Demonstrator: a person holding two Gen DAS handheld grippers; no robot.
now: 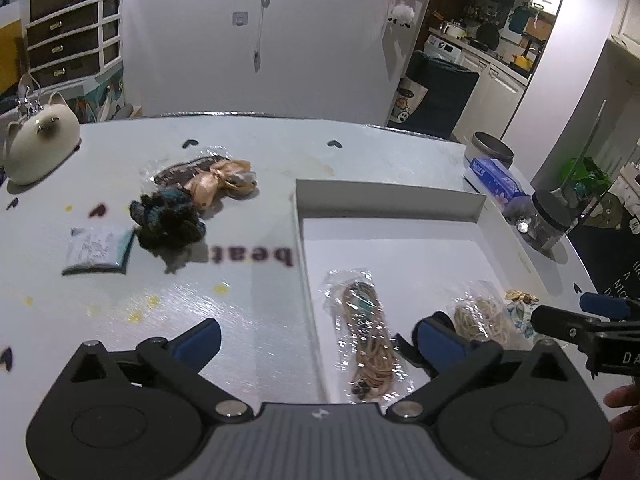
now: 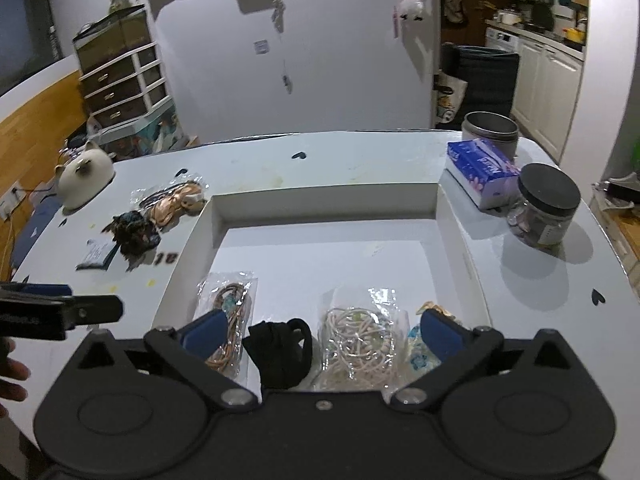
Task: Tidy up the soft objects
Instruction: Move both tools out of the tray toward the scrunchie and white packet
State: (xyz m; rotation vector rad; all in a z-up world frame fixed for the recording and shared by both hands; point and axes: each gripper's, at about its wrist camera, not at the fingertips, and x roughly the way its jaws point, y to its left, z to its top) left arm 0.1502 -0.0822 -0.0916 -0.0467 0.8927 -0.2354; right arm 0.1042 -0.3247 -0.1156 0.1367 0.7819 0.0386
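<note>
The white tray already holds four items along its near edge. Left of it on the table, the dark scrunchie and bagged peach bow remain. Both your left gripper and right gripper stand wide apart, empty. Take the scrunchie next, gripping its bulk squarely.

Two matching handheld grippers fill the bottom of each frame. The left gripper has a matte black body with two round housings, a grey ribbed centre panel, silver screws at the finger hinges, and black fingers faced with blue pads. The right gripper looks identical; seen at the right edge of the left view, it bears white lettering. Bare fingertips show at the frame edges.
</note>
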